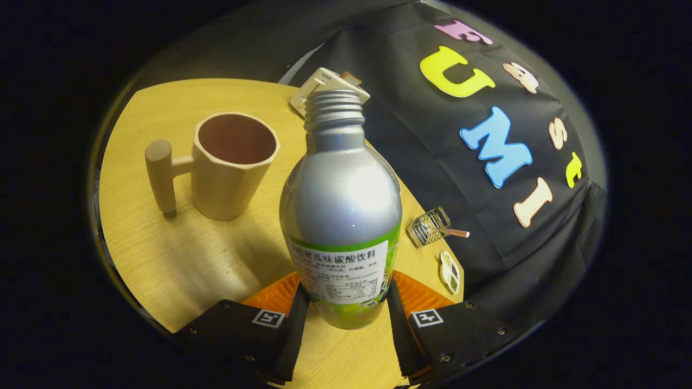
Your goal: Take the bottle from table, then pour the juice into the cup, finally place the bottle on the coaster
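The gripper (343, 308) held the bottle (341, 216) low on its labelled body, both fingers pressed against its sides. The bottle, uncapped, appeared lifted and tilted over the table (178, 259). The cup (233, 165) stood just beyond, to its left. For a clean pour, the open neck probably needed to sit above the cup's rim before tipping slowly.
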Motion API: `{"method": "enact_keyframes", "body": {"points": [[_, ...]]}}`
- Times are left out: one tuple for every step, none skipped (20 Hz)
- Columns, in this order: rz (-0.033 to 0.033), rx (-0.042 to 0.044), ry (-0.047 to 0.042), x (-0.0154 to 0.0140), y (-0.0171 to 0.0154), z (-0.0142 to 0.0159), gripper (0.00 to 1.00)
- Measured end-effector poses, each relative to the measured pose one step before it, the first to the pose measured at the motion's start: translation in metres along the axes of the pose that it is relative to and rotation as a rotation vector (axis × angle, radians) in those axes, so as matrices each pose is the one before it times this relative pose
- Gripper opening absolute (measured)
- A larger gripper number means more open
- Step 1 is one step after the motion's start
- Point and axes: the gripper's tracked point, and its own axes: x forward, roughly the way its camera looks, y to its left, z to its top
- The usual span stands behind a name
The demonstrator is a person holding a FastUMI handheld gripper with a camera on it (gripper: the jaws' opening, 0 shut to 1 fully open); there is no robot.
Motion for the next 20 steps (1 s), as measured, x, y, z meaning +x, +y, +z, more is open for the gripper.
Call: {"method": "enact_keyframes", "body": {"points": [[-0.00114, -0.01281, 0.0101, 0.00185, -0.00088, -0.0004, 0.7], [-0.00362, -0.01455, 0.01092, 0.00108, -0.00218, -0.00005, 0.7], [-0.00018, -0.01715, 0.01273, 0.00139, -0.0004, -0.00087, 0.7], [0.00057, -0.01895, 0.00854, 0.00094, -0.00027, 0.00095, 0.7], [0.00046, -0.01994, 0.00648, 0.00094, 0.00054, 0.00111, 0.7], [0.00405, -0.01846, 0.00869, 0.00058, 0.00132, 0.00081, 0.7], [0.00375, -0.01658, 0.01119, 0.00164, 0.0021, -0.00074, 0.7], [0.00553, -0.01465, 0.01133, -0.00015, 0.00221, -0.00018, 0.7], [0.00331, -0.01476, 0.00977, 0.00036, 0.00114, -0.00137, 0.7], [0.00259, -0.01452, 0.01081, 0.00064, 0.00074, -0.00038, 0.7], [0.00232, -0.01269, 0.00908, -0.00053, 0.00058, 0.00015, 0.7], [0.00129, -0.01365, 0.00831, 0.00034, -0.00018, 0.00082, 0.71], [0.00266, -0.01603, 0.00844, 0.0003, 0.00008, -0.0003, 0.71], [0.00011, -0.01828, 0.00639, -0.00041, 0.00032, 0.00091, 0.7], [-0.00143, -0.01854, 0.00637, 0.00002, -0.00033, -0.00041, 0.7], [-0.00092, -0.01631, 0.00664, -0.00016, -0.00062, 0.00159, 0.7], [-0.00167, -0.01434, 0.00601, 0.00043, -0.00011, 0.00041, 0.7], [-0.00354, -0.01295, 0.00425, -0.00129, -0.00123, 0.00163, 0.7], [-0.00056, -0.01444, 0.00588, -0.00092, -0.0002, 0.00087, 0.7], [-0.00342, -0.0172, 0.00778, -0.00025, -0.00149, -0.00016, 0.7]]}}
